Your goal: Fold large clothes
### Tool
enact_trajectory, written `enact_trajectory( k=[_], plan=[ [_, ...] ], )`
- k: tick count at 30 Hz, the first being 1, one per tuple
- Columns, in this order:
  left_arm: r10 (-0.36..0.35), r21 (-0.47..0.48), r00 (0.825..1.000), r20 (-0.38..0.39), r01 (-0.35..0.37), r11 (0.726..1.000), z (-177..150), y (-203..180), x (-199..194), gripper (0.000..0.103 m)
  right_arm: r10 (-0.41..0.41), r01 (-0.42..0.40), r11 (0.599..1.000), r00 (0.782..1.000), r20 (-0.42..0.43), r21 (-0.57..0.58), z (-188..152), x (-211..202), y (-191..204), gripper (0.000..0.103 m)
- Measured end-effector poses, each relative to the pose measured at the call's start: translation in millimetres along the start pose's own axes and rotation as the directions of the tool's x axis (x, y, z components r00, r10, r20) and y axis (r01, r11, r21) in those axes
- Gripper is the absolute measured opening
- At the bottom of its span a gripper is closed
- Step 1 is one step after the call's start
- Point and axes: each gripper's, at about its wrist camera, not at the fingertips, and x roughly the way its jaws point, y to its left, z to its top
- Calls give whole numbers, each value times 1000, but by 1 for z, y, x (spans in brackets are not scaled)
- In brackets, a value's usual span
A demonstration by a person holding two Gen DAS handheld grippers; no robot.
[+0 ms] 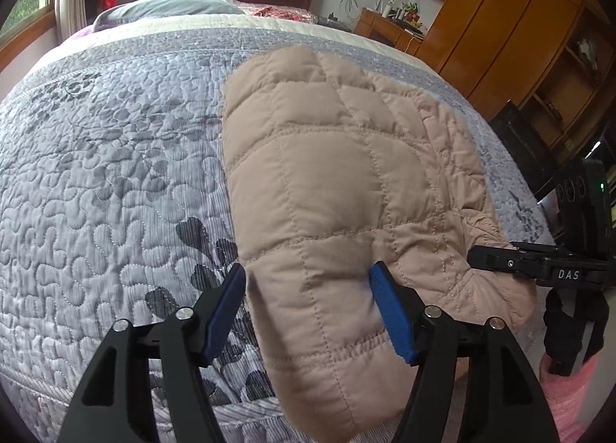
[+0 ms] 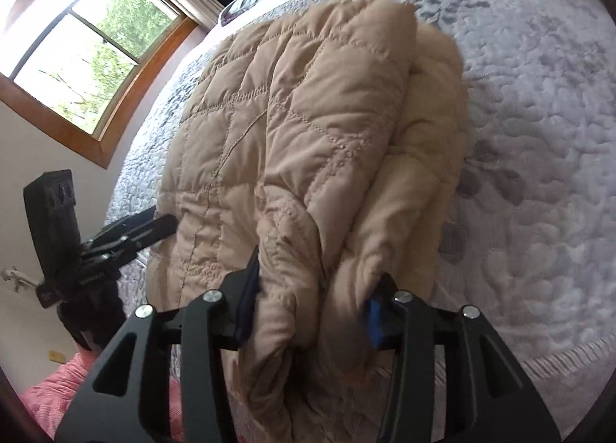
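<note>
A beige quilted coat (image 1: 327, 173) lies folded into a long bundle on the bed, its pale fur trim (image 2: 435, 96) along one side. In the left wrist view my left gripper (image 1: 308, 308) stands open around the coat's near corner. Its right pad (image 1: 389, 312) touches the fabric, and its left pad (image 1: 227, 312) is off the coat, over the quilt. In the right wrist view my right gripper (image 2: 312, 300) has the coat's near end bunched between its pads, with fabric bulging against both. Each gripper shows at the side edge of the other's view.
The bed carries a grey-blue floral quilt (image 1: 115, 173) with a pillow (image 1: 165, 7) at the head. A wooden wardrobe (image 1: 500, 38) stands to the right, a window (image 2: 84, 50) to the left. A pink sleeve (image 2: 50, 393) is at the bed's near edge.
</note>
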Motion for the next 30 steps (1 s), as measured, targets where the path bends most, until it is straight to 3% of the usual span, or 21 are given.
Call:
enact_trajectory(
  k=[4, 7, 11, 14, 15, 18, 19, 22, 30],
  plan=[
    [39, -6, 995, 94, -38, 999, 14, 7, -29, 66, -59, 61, 998, 995, 75, -25, 0, -37, 9, 53],
    [45, -11, 992, 114, -44, 999, 28, 8, -35, 66, -95, 103, 994, 985, 143, -48, 14, -57, 14, 60],
    [43, 2, 993, 106, -44, 999, 41, -1, -26, 66, -66, 67, 998, 990, 122, -5, 51, -46, 5, 62],
    [27, 5, 997, 77, -28, 1000, 44, -7, -15, 66, -98, 94, 994, 992, 77, 49, 75, -23, -10, 62],
    [32, 9, 997, 75, -33, 999, 44, -8, -13, 66, -95, 91, 994, 994, 62, 65, 80, -17, -12, 61],
    [55, 18, 997, 62, -56, 998, 46, -12, -3, 65, -68, 65, 994, 997, 33, 83, 89, 1, -16, 40],
    [59, 18, 997, 55, -60, 998, 47, -13, 0, 64, -79, 75, 994, 996, 40, 80, 90, 2, -16, 28],
    [71, 21, 997, 42, -72, 997, 47, -14, 9, 64, -57, 52, 996, 996, 62, 78, 90, -1, -16, 14],
    [83, 57, 996, 17, -84, 995, 43, -19, 28, 65, -100, 96, 990, 994, 34, 106, 76, 11, -32, 12]
  ],
)
